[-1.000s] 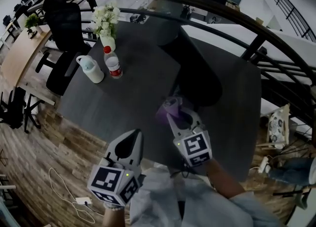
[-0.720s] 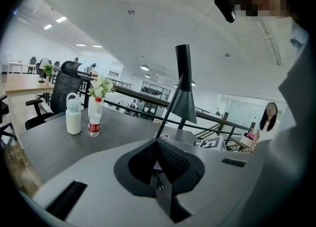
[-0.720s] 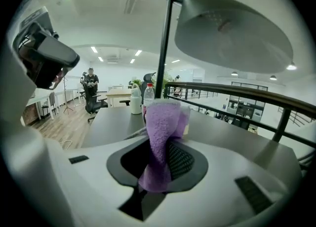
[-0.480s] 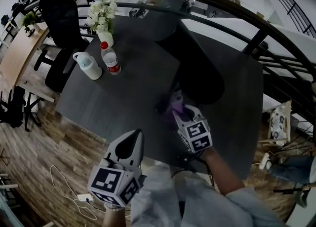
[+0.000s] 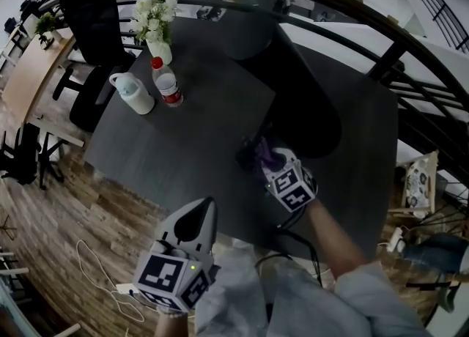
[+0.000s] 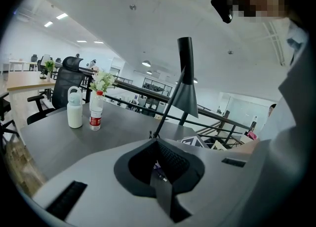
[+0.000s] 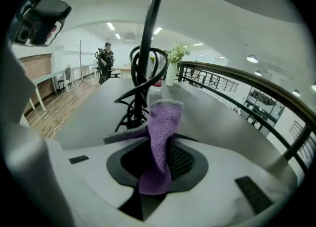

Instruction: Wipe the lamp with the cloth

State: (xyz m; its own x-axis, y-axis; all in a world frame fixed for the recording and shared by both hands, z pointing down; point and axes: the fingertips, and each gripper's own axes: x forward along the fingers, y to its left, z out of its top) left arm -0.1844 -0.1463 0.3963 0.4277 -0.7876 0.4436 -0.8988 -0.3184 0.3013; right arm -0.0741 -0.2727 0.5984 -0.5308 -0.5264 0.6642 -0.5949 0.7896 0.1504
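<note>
A black lamp stands on the dark table (image 5: pixel 183 152), its wide shade (image 5: pixel 297 101) hiding the stem in the head view. My right gripper (image 5: pixel 270 165) is shut on a purple cloth (image 5: pixel 262 154), right at the lamp's base (image 5: pixel 245 156). In the right gripper view the cloth (image 7: pixel 160 132) sticks up out of the jaws, just in front of the thin stem (image 7: pixel 150 38) and the looped wire base (image 7: pixel 133 107). My left gripper (image 5: pixel 200 209) hangs at the table's near edge, shut and holding nothing. Its view shows the lamp (image 6: pixel 186 90) across the table.
A white jug (image 5: pixel 132 92), a red-capped bottle (image 5: pixel 168 85) and a vase of white flowers (image 5: pixel 155 22) stand at the table's far left. A black office chair (image 5: pixel 95 20) is beyond them. A dark railing (image 5: pixel 381 28) curves behind the table. A white cable (image 5: pixel 95 269) lies on the wooden floor.
My right gripper has carried the cloth forward and a little right, up to the lamp's base under the shade. The left gripper has hardly moved.
</note>
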